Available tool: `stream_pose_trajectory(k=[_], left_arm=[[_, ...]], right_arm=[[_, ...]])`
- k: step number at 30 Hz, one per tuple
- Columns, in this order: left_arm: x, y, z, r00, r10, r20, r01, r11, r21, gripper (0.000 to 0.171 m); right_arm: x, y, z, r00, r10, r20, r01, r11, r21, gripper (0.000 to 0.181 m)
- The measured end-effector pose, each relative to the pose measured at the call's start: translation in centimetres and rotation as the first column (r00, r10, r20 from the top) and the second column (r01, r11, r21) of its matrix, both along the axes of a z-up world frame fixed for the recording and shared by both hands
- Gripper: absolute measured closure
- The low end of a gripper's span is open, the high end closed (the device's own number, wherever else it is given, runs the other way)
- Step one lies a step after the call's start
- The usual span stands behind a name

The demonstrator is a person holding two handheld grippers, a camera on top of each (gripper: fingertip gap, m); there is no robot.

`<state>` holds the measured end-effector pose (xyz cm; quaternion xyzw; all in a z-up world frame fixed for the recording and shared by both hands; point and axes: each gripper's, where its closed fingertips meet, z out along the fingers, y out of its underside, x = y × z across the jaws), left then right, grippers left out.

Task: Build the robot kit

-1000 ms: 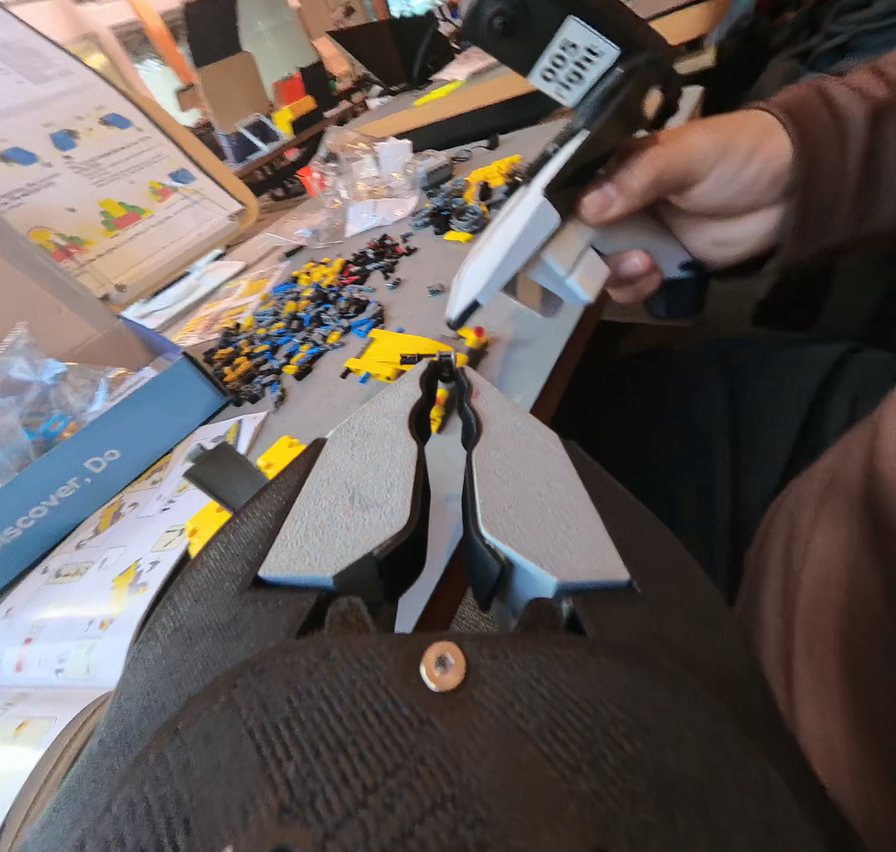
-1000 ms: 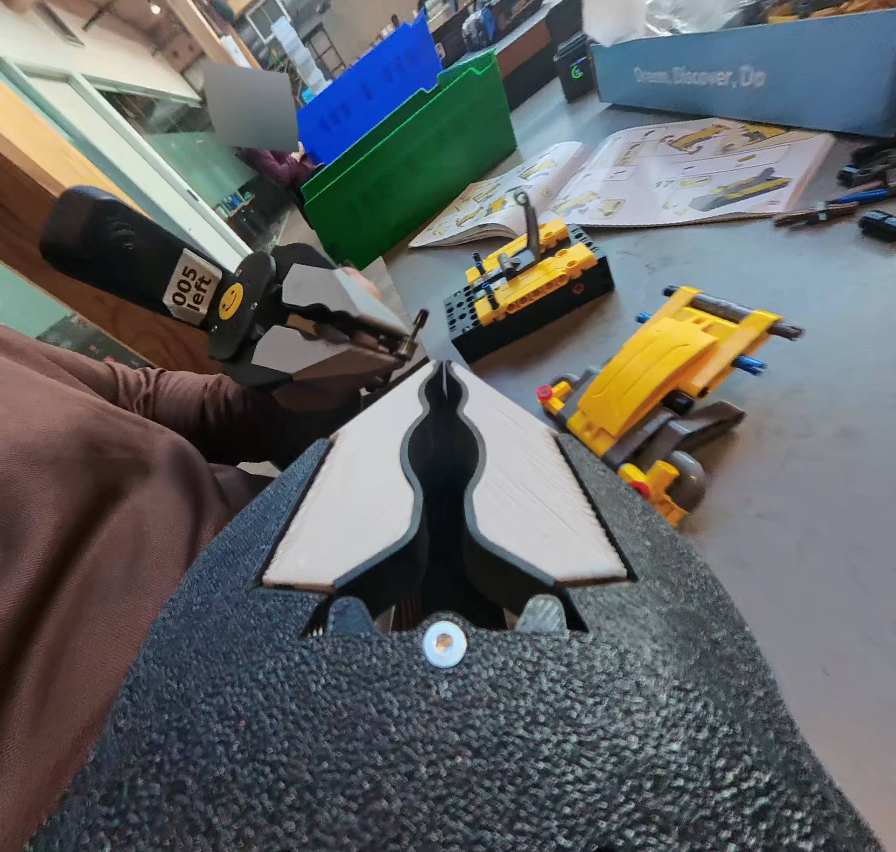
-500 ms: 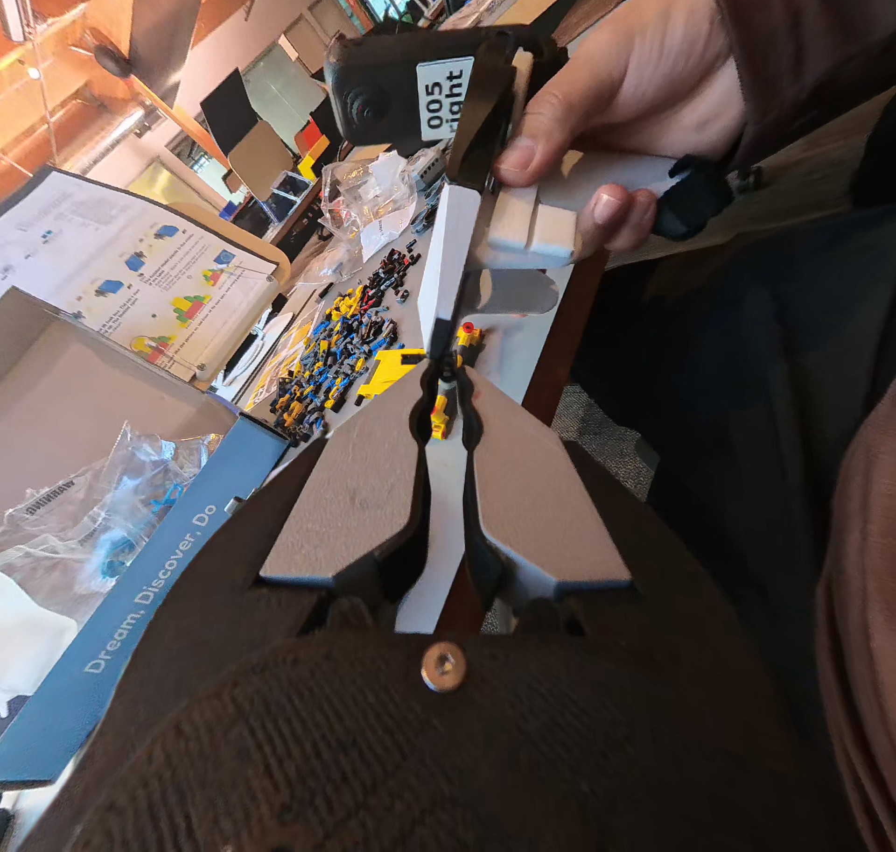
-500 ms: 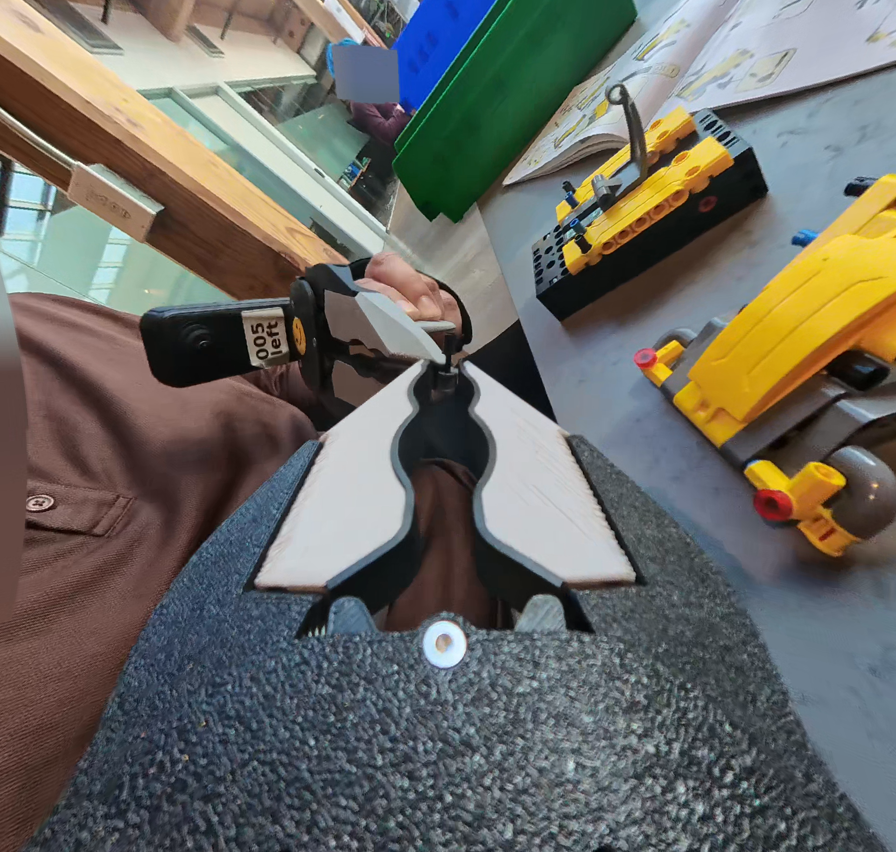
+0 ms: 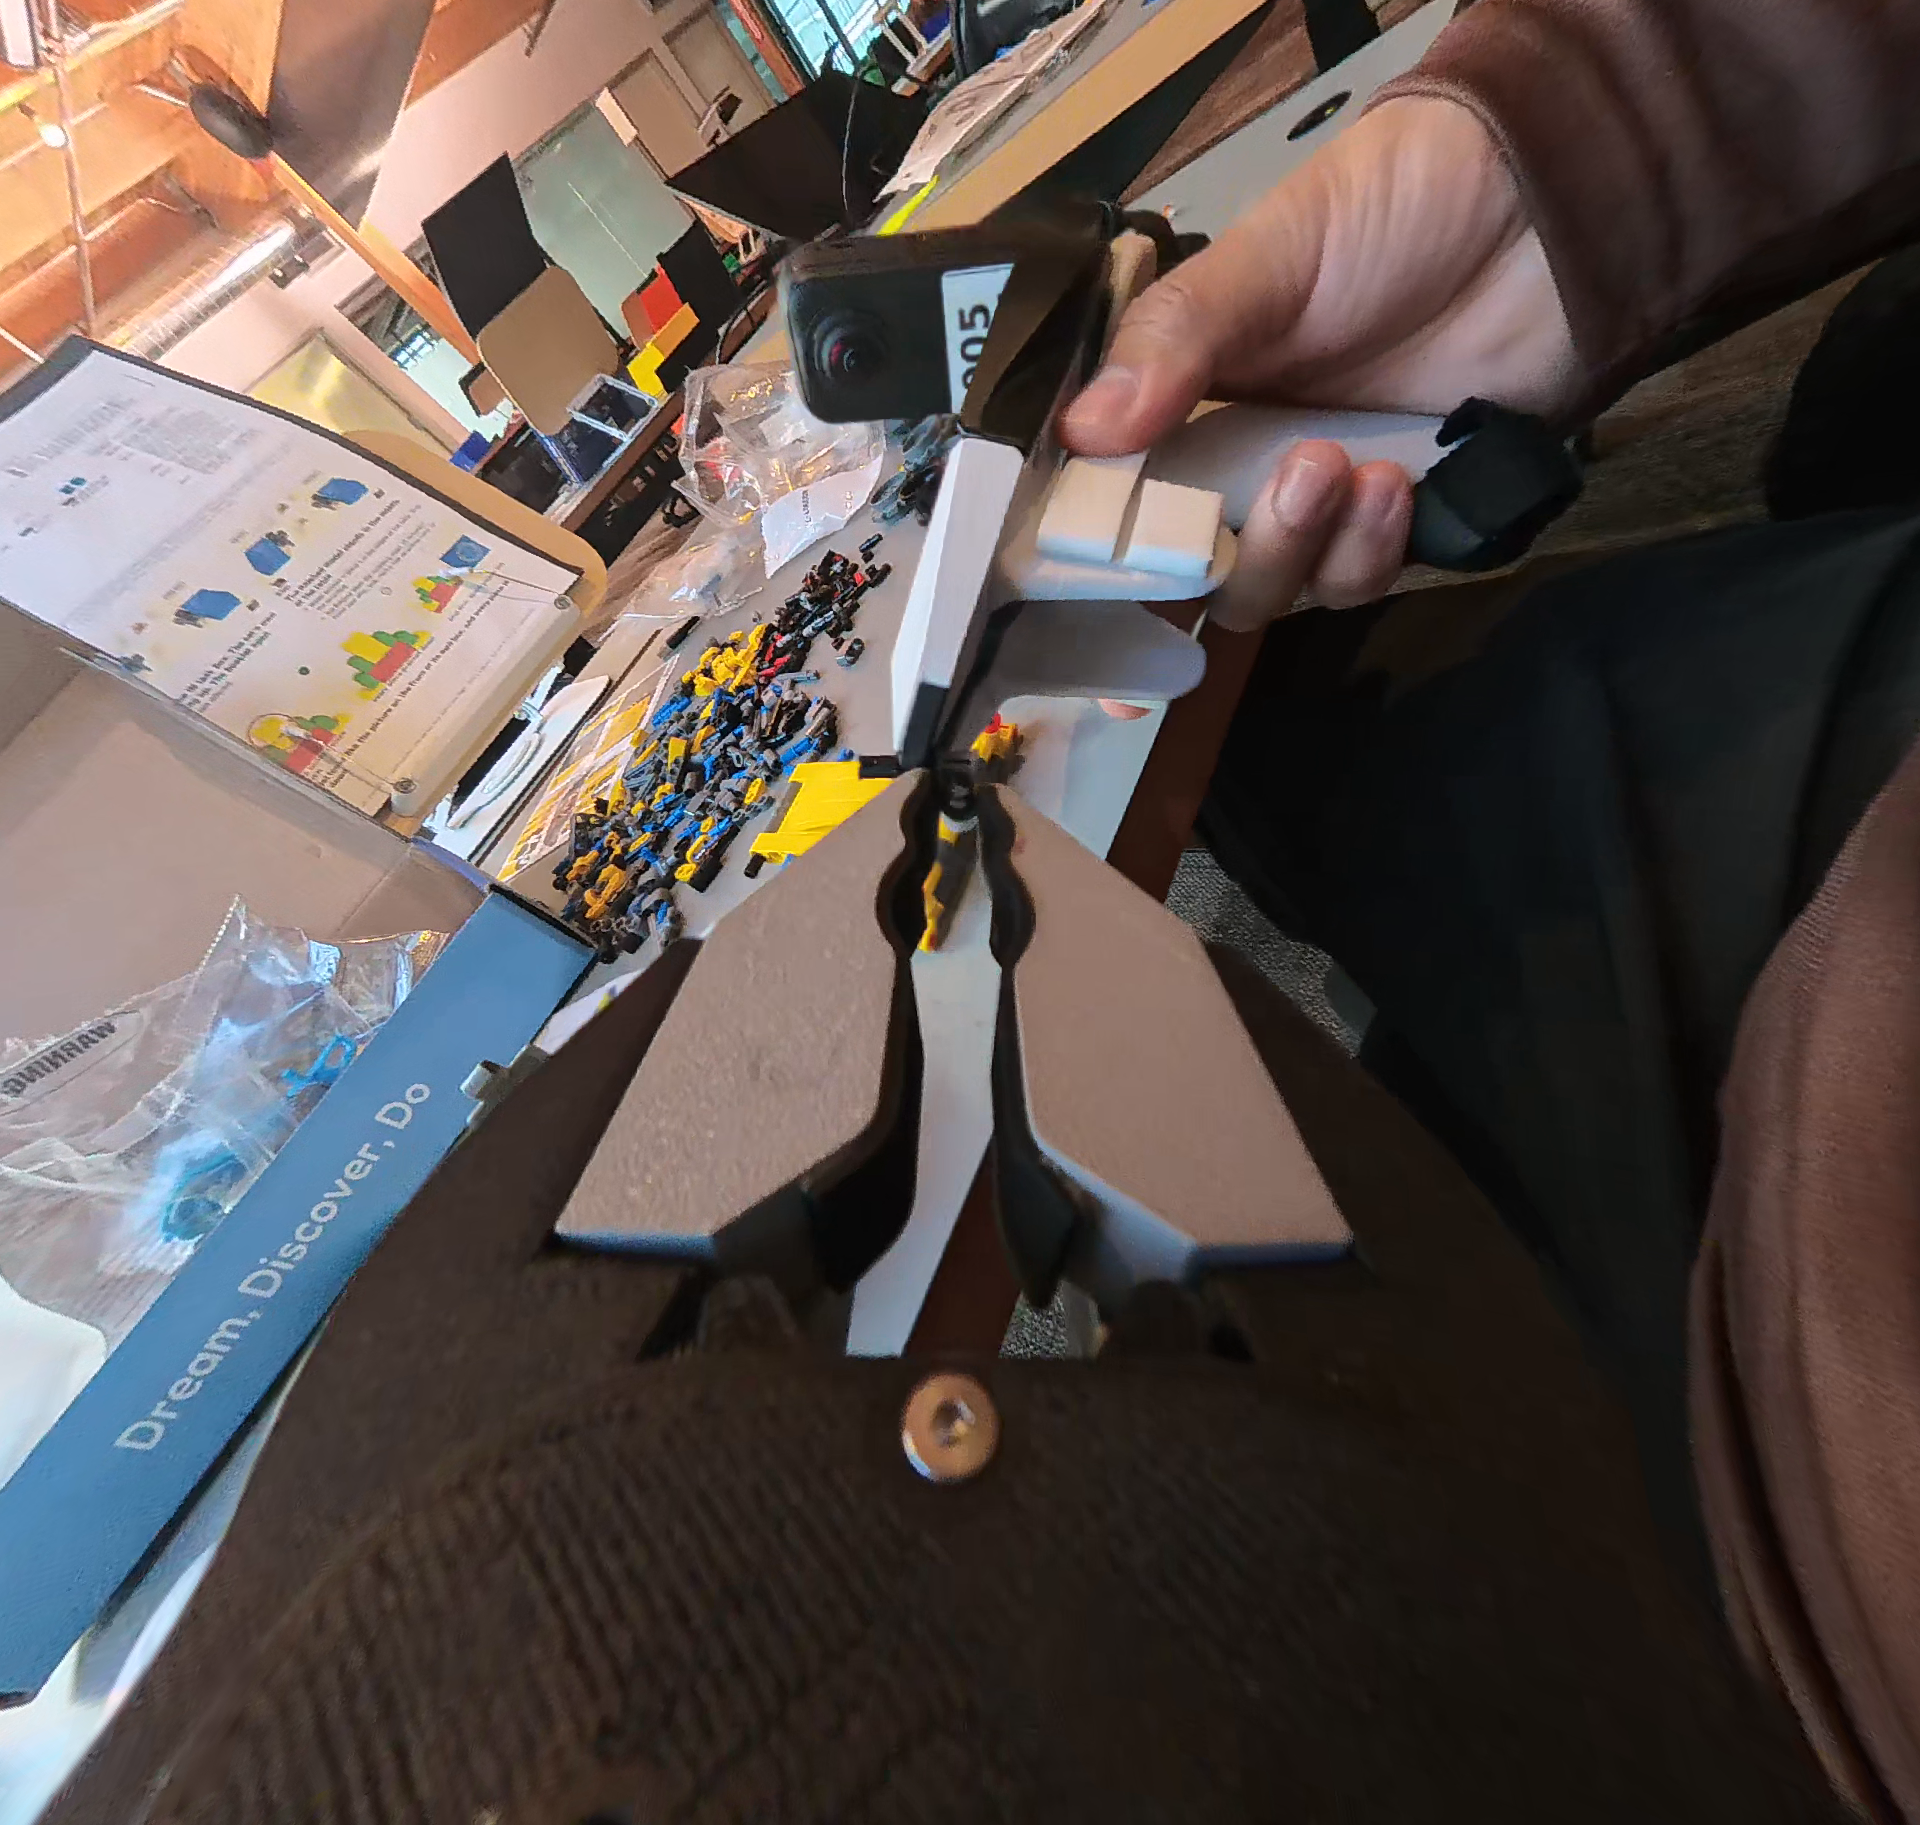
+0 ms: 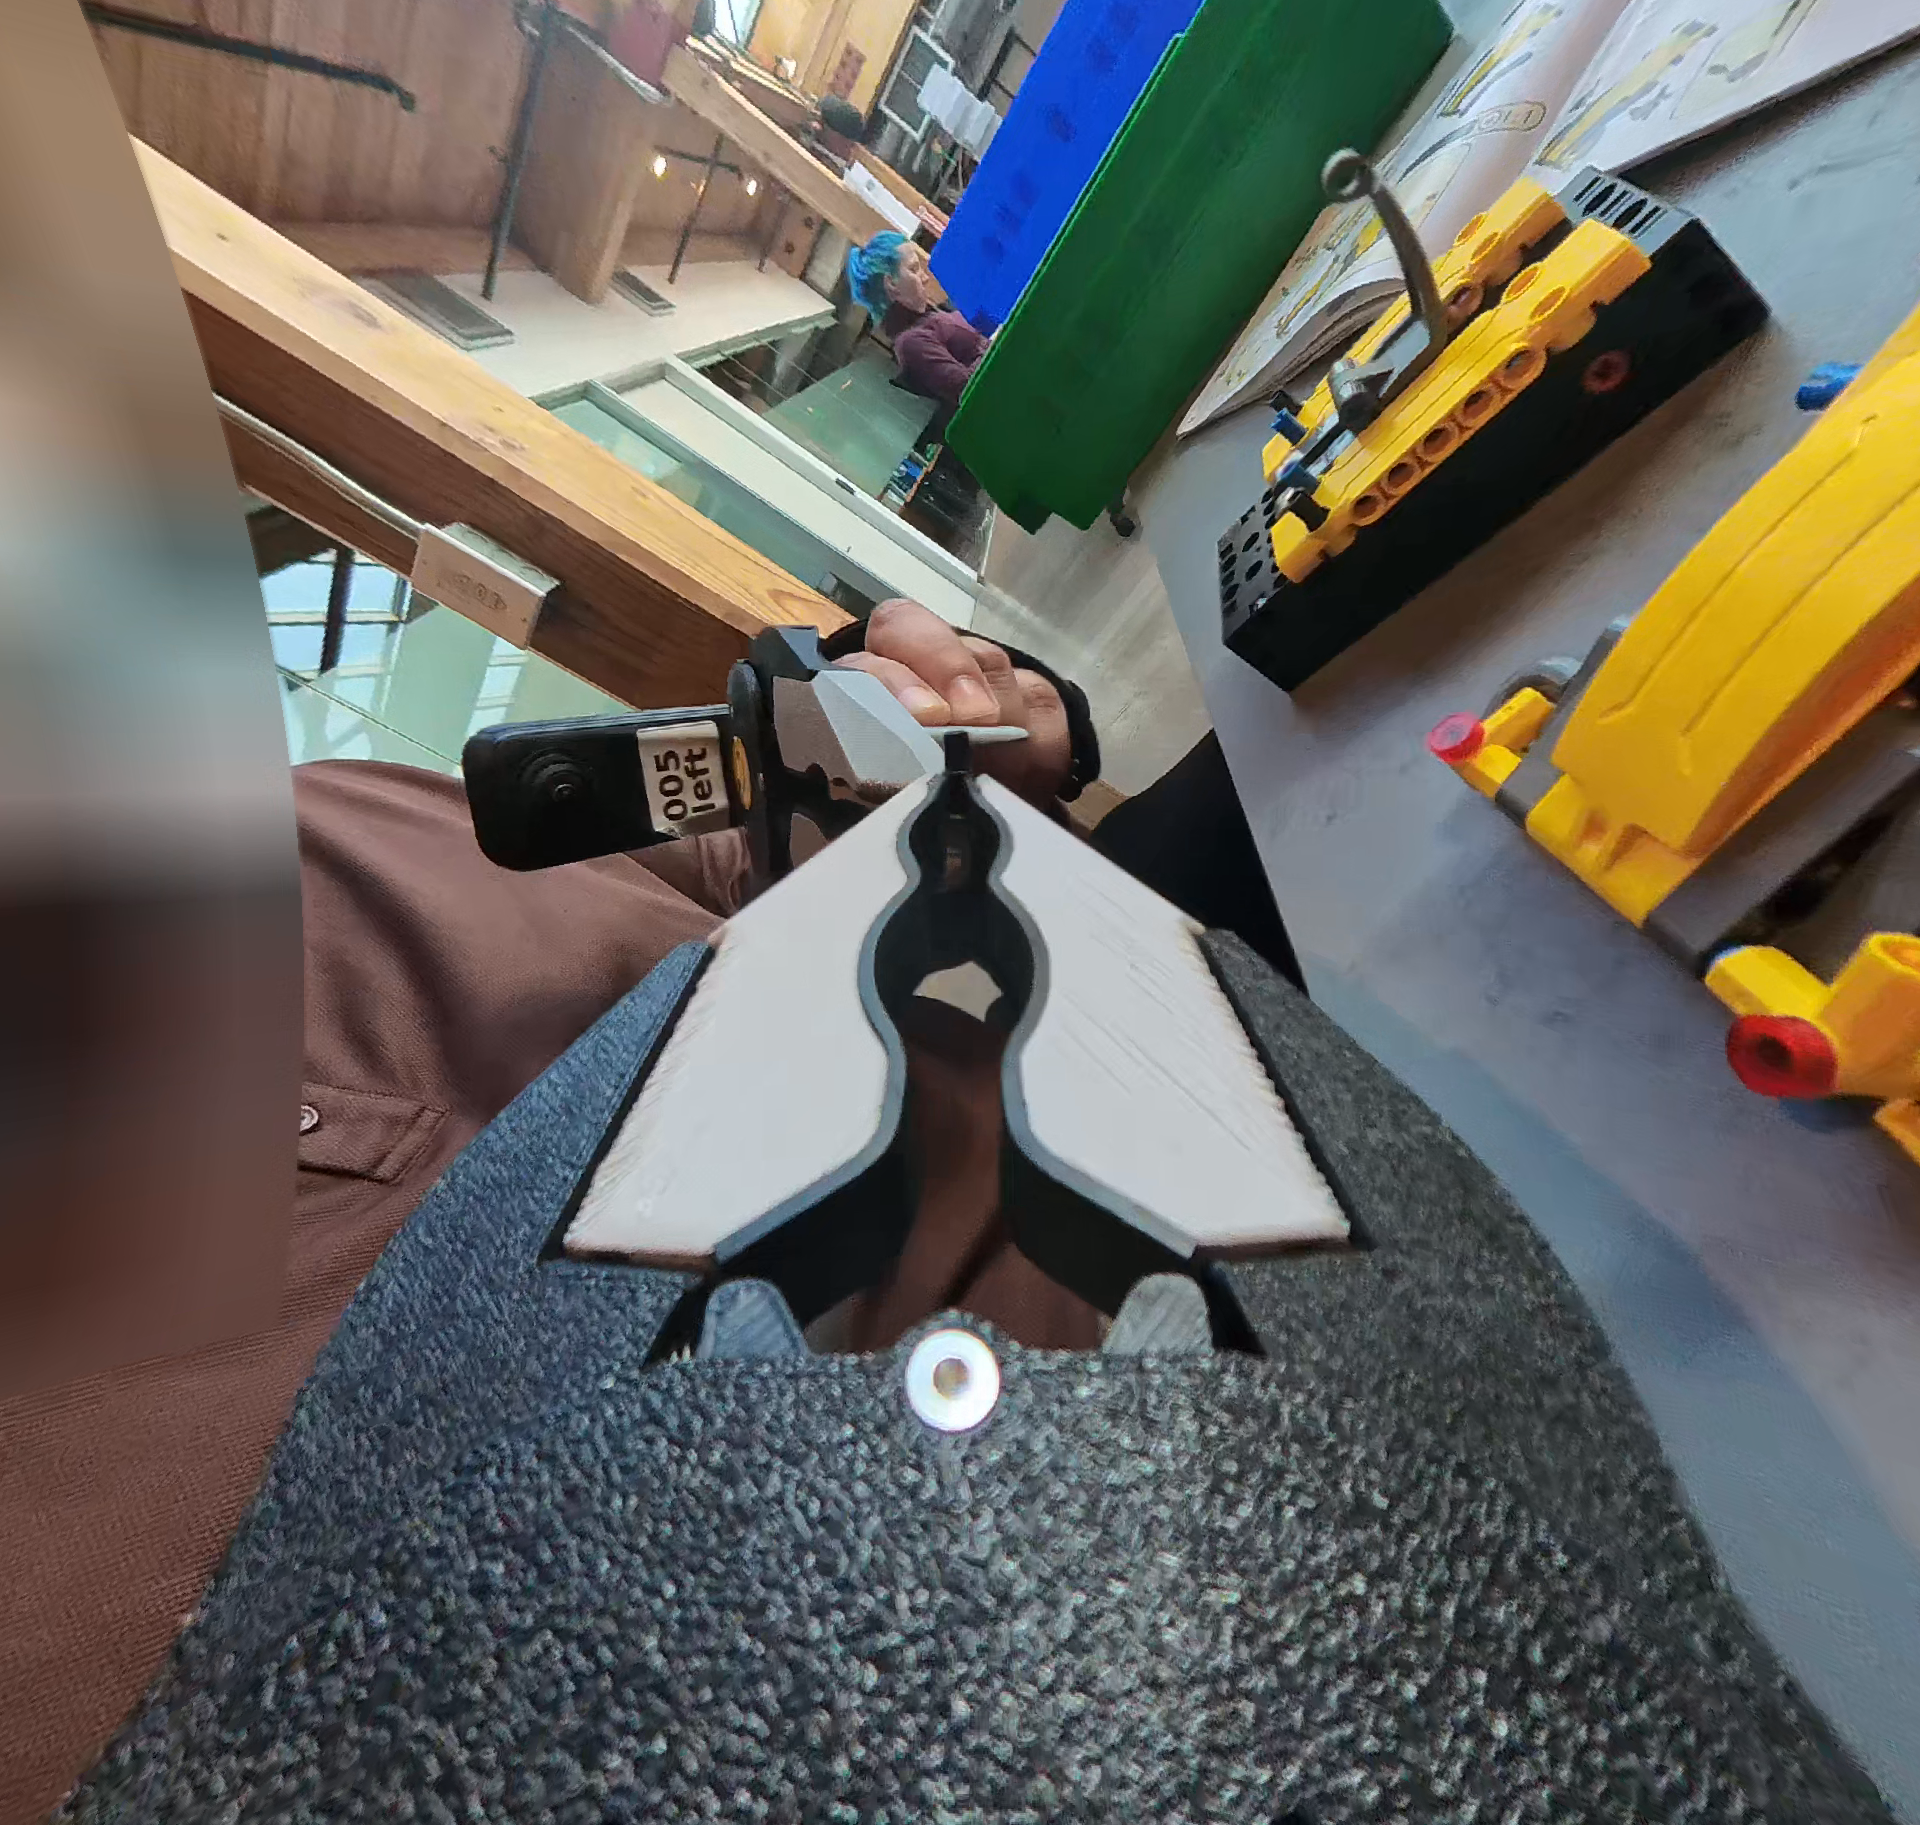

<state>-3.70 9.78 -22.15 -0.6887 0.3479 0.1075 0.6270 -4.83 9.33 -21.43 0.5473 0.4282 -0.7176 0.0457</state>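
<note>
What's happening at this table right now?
A person holds a two-finger gripper in each hand beside a grey table of toy building parts. The left gripper is shut on a small black and yellow piece, and the right gripper is shut with its tips meeting the left's tips at a small black part. A pile of loose pieces, a yellow partly built vehicle and a yellow-and-black block assembly lie on the table.
</note>
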Motion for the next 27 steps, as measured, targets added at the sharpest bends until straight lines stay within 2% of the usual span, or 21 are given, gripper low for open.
stream_pose_trajectory(k=[3,5,10,12,16,20,25,27], left_arm=[[0.1,-0.3,-0.6,1.0,0.012,0.008,-0.012,0.999,-0.032,0.167],[-0.1,-0.4,-0.8,0.998,0.022,0.06,-0.017,0.997,-0.079,0.166],[0.3,-2.3,-0.1,0.94,0.034,0.34,0.025,0.986,-0.167,0.167],[1.0,-3.4,-0.3,0.918,0.034,0.394,0.042,0.982,-0.184,0.167],[2.3,-4.6,-1.4,0.92,0.056,0.388,0.03,0.977,-0.212,0.167],[3.2,-5.2,-1.3,0.944,0.071,0.322,-0.004,0.979,-0.203,0.167],[4.9,-6.5,-0.9,0.905,0.052,0.423,0.05,0.973,-0.225,0.167],[5.8,-7.1,-1.1,0.91,0.051,0.411,0.049,0.972,-0.229,0.167]], right_arm=[[0.1,-0.2,-0.6,1.0,-0.017,-0.001,0.017,0.991,0.136,0.181],[-0.2,-0.3,-0.7,0.998,-0.057,-0.002,0.056,0.982,0.181,0.181],[0.0,-2.0,-0.3,0.977,-0.209,-0.039,0.212,0.964,0.161,0.181],[0.6,-3.0,-0.5,0.962,-0.273,-0.031,0.275,0.955,0.113,0.181],[1.8,-3.9,-1.7,0.928,-0.371,0.034,0.37,0.929,0.008,0.181],[2.7,-4.4,-1.7,0.907,-0.42,0.041,0.421,0.907,-0.015,0.181],[4.4,-5.7,-1.3,0.891,-0.453,0.015,0.453,0.891,0.009,0.181],[5.3,-6.3,-1.5,0.887,-0.461,0.024,0.462,0.887,-0.009,0.181]])
